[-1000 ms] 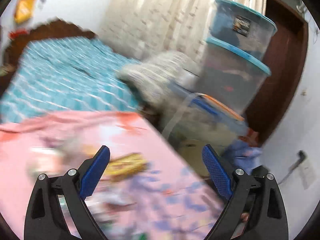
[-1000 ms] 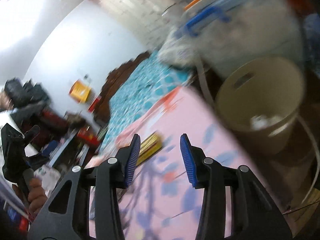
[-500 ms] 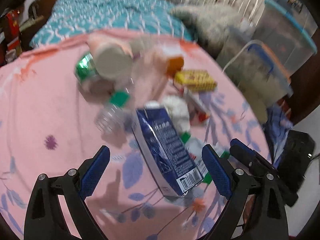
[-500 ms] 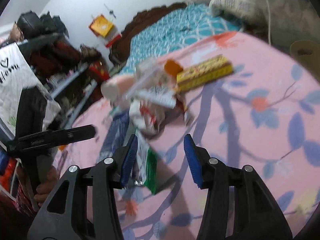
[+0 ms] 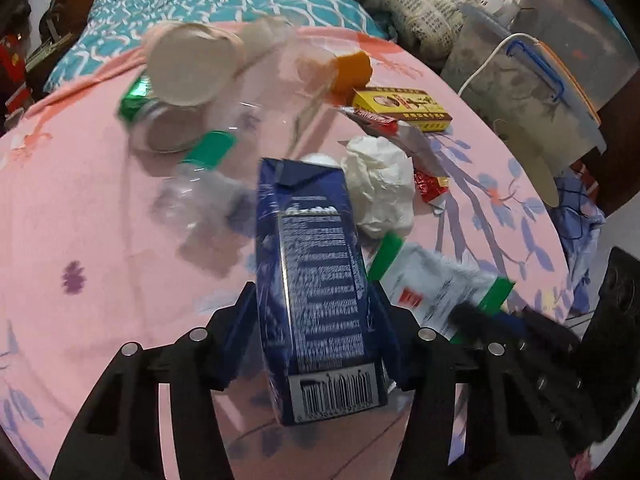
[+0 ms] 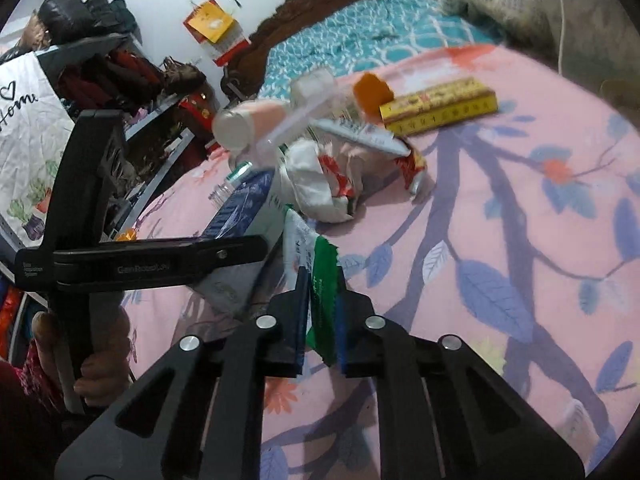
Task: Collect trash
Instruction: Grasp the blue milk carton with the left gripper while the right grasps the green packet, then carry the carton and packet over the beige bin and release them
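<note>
Now the left gripper (image 5: 316, 328) fingers have just closed on the blue carton (image 5: 312, 280), the right gripper (image 6: 320, 312) fingers on the green-edged wrapper (image 6: 316, 268).

glossy carton (image 5: 316, 280), crumpled paper (image 5: 380, 184), printed cloth (image 5: 100, 240)

Both wrist cams close above pink floral sheet (image 5: 100, 208), angled down toward the teal bed beyond. Shared: blue carton (image 5: 316, 280) (image 6: 240, 204), yellow box (image 5: 404, 108) (image 6: 440, 108).
</note>
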A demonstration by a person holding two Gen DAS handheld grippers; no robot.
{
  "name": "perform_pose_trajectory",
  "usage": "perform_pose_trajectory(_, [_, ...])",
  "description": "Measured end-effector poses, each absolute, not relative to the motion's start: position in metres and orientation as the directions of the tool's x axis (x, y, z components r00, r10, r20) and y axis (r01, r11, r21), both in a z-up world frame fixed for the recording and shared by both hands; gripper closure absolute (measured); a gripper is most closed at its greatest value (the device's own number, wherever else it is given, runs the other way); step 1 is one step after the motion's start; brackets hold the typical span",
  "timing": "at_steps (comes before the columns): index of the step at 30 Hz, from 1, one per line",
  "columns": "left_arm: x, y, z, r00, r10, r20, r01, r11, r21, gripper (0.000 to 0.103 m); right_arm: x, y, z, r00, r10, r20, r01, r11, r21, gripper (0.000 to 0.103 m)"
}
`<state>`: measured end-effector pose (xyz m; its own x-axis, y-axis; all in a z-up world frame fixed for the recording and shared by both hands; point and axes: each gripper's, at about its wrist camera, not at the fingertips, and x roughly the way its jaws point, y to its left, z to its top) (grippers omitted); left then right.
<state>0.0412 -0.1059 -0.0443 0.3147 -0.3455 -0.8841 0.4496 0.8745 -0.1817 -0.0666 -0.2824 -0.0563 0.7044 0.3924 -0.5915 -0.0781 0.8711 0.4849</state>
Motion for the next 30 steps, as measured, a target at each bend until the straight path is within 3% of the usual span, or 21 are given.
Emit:
perform_pose_trajectory(12, [-0.005,-0.091,-0.006,0.286,-0.597,-0.750,0.640,0.701,-0.315,0.055,-0.124,-0.333,-0.037,0.850,0.225,-0.477,0.052,0.864,0.501,0.093])
perform_pose_trajectory(19, [0.008,-0.139,-0.007,0.199,-0.644,-0.739,0.674,0.637,-0.374,0.056,-0.141,-0.383,-0.039,0.882,0.127,-0.454,0.169,0.814,0.556,0.093])
perform_pose_trajectory(30, [0.029,-0.219,-0.006,0.150,-0.648,-0.747,0.733,0.580,-0.356,0.056,-0.141,-0.424,-0.063,0.871,0.107,-0.479,0.244,0.752,0.613,0.094])
